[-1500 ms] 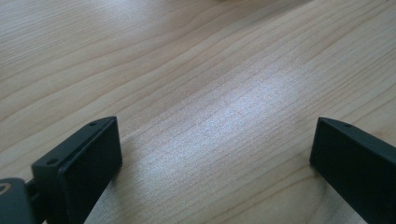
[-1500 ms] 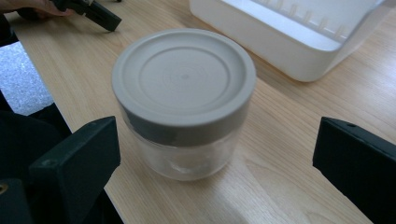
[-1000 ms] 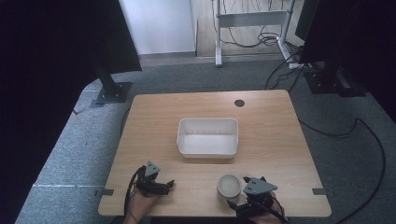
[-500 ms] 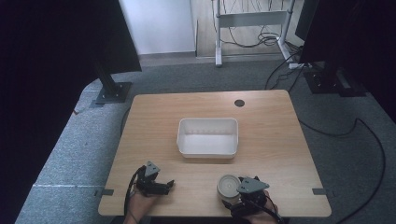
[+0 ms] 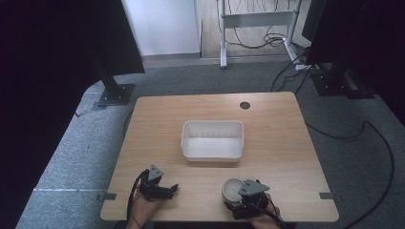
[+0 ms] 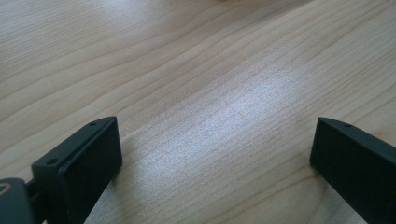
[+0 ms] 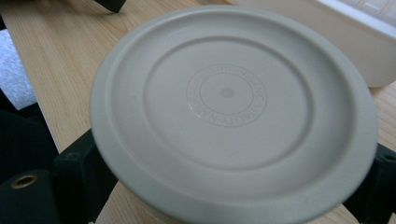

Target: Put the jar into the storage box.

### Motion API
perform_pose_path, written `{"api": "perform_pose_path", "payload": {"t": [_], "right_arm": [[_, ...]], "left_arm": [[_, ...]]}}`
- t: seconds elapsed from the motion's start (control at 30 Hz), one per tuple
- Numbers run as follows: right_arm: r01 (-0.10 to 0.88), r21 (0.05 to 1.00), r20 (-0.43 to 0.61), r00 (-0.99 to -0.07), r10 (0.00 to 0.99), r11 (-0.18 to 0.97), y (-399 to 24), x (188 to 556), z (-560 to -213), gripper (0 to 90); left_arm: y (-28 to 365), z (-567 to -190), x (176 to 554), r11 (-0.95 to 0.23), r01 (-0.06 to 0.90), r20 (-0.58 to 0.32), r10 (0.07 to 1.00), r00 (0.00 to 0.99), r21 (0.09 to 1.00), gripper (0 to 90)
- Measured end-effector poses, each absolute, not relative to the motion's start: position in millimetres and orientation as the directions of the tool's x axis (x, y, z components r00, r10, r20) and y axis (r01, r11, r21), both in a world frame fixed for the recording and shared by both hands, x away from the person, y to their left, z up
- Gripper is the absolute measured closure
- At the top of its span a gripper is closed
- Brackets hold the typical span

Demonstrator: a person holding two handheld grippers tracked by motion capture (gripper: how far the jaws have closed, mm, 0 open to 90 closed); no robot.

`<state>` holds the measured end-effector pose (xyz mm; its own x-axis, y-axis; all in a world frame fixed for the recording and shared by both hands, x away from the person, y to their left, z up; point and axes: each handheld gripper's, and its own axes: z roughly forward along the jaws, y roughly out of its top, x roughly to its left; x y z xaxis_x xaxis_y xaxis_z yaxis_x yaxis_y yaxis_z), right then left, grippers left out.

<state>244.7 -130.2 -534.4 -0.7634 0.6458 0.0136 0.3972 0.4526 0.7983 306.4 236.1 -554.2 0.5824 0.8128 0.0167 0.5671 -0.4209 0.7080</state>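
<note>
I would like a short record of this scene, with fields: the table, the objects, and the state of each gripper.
table: wooden table, round hole near its far edge
container: white rectangular tub at the middle of the table, nothing seen inside
round object: grey round lid-like disc near the front edge, right of centre, with raised rings and embossed lettering too small to read
left gripper: open, jaws wide apart over bare wood, holding nothing
right gripper: at the disc, one jaw on each side of its rim; grip not clear
</note>
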Motion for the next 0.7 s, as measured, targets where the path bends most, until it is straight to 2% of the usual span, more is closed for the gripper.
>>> {"api": "perform_pose_path", "payload": {"t": [0.7], "right_arm": [[0.410, 0.793, -0.004, -0.736, 0.677, 0.451, -125.0, 245.5, -528.6, 9.4]], "left_arm": [[236.1, -554.2, 306.4, -0.421, 0.567, 0.017, 0.813, 0.582, 0.708, 1.9]]}}
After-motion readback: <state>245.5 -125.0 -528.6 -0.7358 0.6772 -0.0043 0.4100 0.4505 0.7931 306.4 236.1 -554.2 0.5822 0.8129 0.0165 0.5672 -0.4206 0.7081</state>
